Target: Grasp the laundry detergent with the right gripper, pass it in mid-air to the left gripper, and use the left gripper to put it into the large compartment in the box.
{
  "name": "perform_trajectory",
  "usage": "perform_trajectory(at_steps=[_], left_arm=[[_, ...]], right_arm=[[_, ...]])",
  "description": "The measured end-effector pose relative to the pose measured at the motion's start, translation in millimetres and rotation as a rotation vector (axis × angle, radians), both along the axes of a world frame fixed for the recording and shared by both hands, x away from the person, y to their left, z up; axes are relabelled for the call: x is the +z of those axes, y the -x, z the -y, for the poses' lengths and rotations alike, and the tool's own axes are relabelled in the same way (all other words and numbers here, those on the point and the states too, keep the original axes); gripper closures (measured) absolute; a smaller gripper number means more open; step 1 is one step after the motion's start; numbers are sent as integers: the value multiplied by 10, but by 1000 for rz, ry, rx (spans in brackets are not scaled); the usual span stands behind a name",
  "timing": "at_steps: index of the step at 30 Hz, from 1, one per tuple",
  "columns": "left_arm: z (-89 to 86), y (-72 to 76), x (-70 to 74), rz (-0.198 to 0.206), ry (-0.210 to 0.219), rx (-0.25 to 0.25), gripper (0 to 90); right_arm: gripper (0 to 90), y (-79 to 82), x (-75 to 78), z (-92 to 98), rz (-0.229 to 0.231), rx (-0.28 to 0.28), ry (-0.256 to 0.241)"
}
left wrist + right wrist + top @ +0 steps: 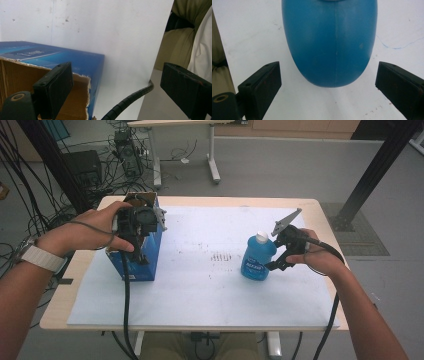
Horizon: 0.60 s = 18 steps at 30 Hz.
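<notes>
Standing just ahead of the wide-apart right gripper (327,82), blue bottle (329,42)

Free room and obstacles on the white sheet (200,290). Open cardboard box (142,252) stands at nine o'clock, under the left gripper (142,227), whose jaws are spread over its torn rim. Blue bottle (257,257) stands at three o'clock, just ahead of the spread jaws of the right gripper (280,262). Between box and bottle, and toward six o'clock, the sheet lies bare.
</notes>
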<state>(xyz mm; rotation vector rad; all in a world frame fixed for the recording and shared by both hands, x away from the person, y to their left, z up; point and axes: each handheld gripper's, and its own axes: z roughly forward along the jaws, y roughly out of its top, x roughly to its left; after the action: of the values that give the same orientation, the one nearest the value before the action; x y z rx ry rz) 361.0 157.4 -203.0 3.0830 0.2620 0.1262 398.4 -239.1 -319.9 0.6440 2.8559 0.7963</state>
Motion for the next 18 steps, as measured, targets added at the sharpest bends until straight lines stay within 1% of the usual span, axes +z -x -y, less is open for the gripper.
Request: perform_trajectory(at_steps=[14,16,18], left_arm=[[-1,-8,0,0,1,-2,116],[-1,-2,-4,0,6,5,116],[-2,-6,1,0,0,-2,116]], right_arm=[[65,-2,-2,3,-2,0,2],[65,-3,0,4,-1,-2,3],[65,-2,1,4,-1,-2,3]])
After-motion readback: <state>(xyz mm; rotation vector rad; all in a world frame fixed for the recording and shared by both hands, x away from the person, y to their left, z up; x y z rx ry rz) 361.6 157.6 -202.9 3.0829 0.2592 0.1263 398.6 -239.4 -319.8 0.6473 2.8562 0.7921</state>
